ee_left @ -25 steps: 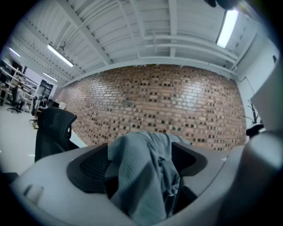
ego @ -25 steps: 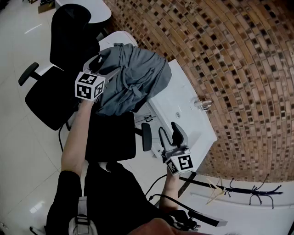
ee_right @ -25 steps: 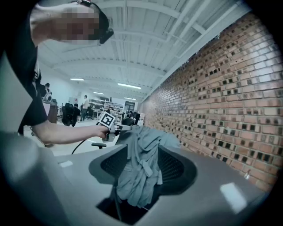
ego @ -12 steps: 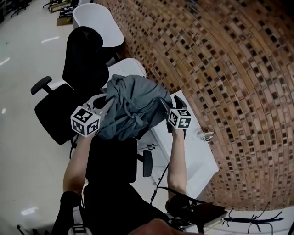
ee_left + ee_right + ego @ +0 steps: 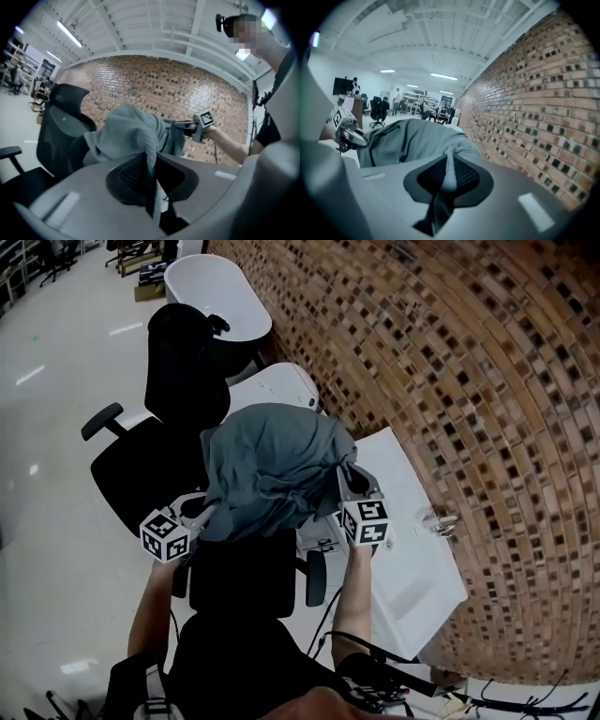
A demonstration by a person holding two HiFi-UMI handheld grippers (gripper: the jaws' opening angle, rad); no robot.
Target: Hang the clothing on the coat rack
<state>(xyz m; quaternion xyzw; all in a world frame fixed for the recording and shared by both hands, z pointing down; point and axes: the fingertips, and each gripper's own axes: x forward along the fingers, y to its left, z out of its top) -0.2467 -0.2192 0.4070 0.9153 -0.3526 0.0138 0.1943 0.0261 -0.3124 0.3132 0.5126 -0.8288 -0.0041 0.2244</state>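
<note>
Grey garment (image 5: 272, 465) hangs bunched between both grippers, lifted clear above the white desk (image 5: 412, 559) and the black office chair (image 5: 141, 465). Its long axis runs left to right across the person's front, from one gripper to the other.

Left gripper (image 5: 202, 513): jaws closed tight on a thin fold at the garment's left edge. The left gripper view shows the cloth strip pinched between the pads.

Right gripper (image 5: 349, 480): jaws closing, with a fold of the right edge already between them and looking clamped in the right gripper view.

Key relation: thin dark prongs at the bottom right edge of the head view are probably the coat rack (image 5: 525, 703), only partly in frame. They lie well apart from the garment, to the person's right and behind the right elbow, next to the brick wall (image 5: 487, 409). The right gripper is the nearer one, so the carry likely turns rightward with that side leading.

Garment look: soft, matte knit, heavily creased, sagging in the middle, no collar or loop clearly visible. It seems limp, and a dangling part could catch the desk edge or the chair back when swung.
</note>
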